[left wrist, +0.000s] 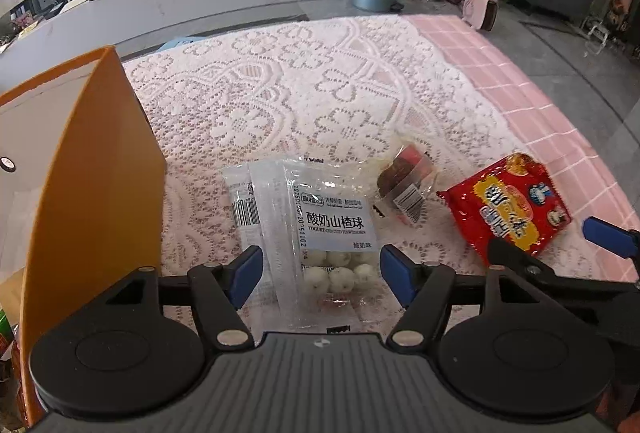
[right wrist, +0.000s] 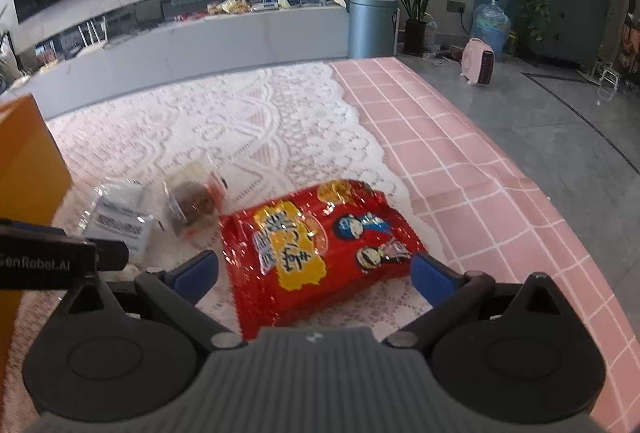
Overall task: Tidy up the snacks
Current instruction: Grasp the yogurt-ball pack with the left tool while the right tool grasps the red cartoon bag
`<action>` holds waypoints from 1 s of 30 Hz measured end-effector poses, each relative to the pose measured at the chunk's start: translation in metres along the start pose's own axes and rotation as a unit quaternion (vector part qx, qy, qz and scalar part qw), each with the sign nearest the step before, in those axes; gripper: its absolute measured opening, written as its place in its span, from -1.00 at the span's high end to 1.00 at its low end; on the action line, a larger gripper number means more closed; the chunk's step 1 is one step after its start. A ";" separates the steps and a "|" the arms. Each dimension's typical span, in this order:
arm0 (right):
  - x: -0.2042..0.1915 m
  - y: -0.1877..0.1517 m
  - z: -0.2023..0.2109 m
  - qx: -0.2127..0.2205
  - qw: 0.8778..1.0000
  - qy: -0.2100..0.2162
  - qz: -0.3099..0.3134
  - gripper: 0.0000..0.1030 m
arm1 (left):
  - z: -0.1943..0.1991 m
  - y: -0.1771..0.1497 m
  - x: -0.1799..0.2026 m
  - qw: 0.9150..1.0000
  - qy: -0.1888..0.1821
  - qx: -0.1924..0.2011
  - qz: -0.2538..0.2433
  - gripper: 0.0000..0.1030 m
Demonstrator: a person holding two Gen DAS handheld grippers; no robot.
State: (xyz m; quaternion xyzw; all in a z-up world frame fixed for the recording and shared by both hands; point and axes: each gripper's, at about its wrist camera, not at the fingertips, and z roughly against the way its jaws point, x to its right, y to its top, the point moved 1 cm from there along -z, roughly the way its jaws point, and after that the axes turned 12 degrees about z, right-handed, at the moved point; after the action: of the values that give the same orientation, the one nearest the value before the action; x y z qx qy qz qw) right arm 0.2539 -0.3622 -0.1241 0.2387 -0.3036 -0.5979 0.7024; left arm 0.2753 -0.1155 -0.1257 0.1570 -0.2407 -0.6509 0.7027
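Note:
A clear bag of white yogurt hawthorn balls point(left wrist: 328, 229) lies on the lace cloth between the open fingers of my left gripper point(left wrist: 320, 273); it also shows in the right wrist view point(right wrist: 116, 221). A small clear pack with a brown cake point(left wrist: 404, 181) lies just right of it, also seen in the right wrist view point(right wrist: 192, 203). A red snack packet point(right wrist: 316, 253) lies between the open fingers of my right gripper point(right wrist: 314, 273); it shows in the left wrist view too point(left wrist: 508, 205). An orange bag point(left wrist: 92, 169) stands open at the left.
The table carries a white lace cloth point(left wrist: 280, 93) over a pink checked cloth point(right wrist: 460, 169). The orange bag's edge point(right wrist: 28, 161) stands at the left. The table edge falls off to the right onto a grey floor with a bin point(right wrist: 372, 25).

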 end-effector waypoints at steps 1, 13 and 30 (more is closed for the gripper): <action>0.000 -0.001 -0.001 -0.003 1.000 0.000 -0.002 -0.93 | -0.002 0.000 0.002 1.000 0.005 0.000 -0.002 -0.54; 0.004 -0.011 -0.013 -0.047 0.997 0.037 -0.040 -0.47 | -0.012 -0.002 0.020 0.998 0.039 0.005 -0.040 -0.55; -0.005 -0.015 0.002 -0.036 0.998 0.054 -0.011 0.50 | -0.005 -0.011 0.024 0.998 0.018 -0.007 -0.053 -0.30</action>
State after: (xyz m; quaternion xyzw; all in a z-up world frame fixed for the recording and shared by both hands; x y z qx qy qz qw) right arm 0.2419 -0.3598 -0.1337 0.2484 -0.2404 -0.6022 0.7196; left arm 0.2700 -0.1404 -0.1324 0.1761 -0.2151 -0.6861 0.6723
